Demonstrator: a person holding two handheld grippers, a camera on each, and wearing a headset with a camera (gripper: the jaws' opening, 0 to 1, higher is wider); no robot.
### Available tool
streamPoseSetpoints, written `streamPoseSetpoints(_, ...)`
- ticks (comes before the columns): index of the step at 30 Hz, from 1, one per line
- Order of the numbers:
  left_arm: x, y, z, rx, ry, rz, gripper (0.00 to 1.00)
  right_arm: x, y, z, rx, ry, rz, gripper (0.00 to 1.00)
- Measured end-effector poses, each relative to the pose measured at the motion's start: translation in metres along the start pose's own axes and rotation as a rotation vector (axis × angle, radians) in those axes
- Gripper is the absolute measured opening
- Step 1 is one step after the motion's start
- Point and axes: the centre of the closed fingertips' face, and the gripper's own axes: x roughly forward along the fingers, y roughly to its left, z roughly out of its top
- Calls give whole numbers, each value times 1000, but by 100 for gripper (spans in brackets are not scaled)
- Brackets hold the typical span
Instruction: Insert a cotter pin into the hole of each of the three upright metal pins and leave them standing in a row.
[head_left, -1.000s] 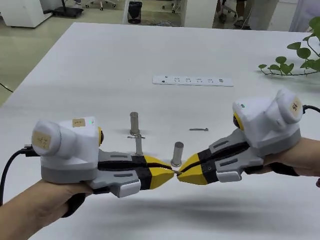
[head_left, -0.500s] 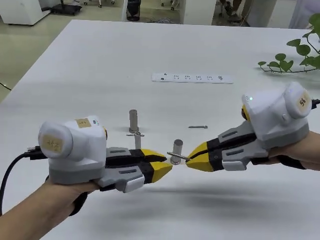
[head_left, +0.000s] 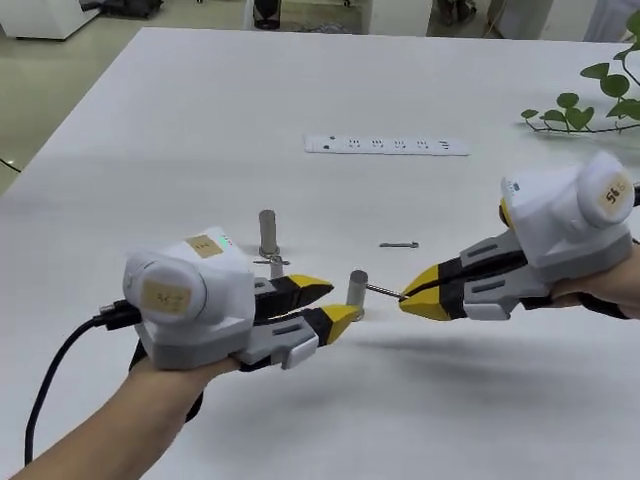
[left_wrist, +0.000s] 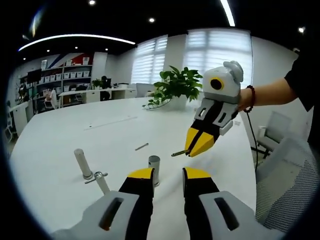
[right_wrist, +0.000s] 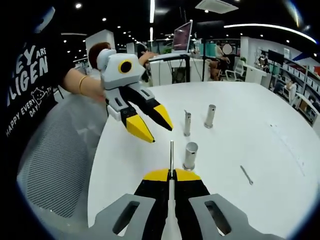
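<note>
While your right gripper (head_left: 405, 296) is clamping a cotter pin (head_left: 385, 291), tip just beside the near pin (head_left: 357, 288), your left gripper (head_left: 340, 301) is gaping at that pin's other side. The middle pin (head_left: 276, 268) and far pin (head_left: 267, 230) are standing beyond, the table (head_left: 200, 120) lying open around.

The left gripper (head_left: 337, 301) is built with a white and grey body and black jaws tipped in yellow. The right gripper (head_left: 404, 297) is built the same way. A tan sticker (head_left: 166, 296) is stuck on the left one, and a black cable (head_left: 100, 321) is plugged in. A black shirt (right_wrist: 20, 100) with white letters is worn, and a dark bead bracelet (left_wrist: 251, 97) on the right wrist.
</note>
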Motion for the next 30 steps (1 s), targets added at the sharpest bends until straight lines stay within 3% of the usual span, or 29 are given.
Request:
streamPoseSetpoints(7,16,13,-10,-23,13,75,21,5,-10,-9,-14,36,-19,0)
streamPoseSetpoints(15,32,21,-19,-30,49,110,21,8,-21,-20,-29,74,-40,0)
streamPoseSetpoints(22,43,27,-26,-39,74,123,21,8,-30,-24,-31,81,-51,0)
streamPoseSetpoints(30,56,25,-31,-47,101,117,18,11,-32,-24,-35,76,-43,0)
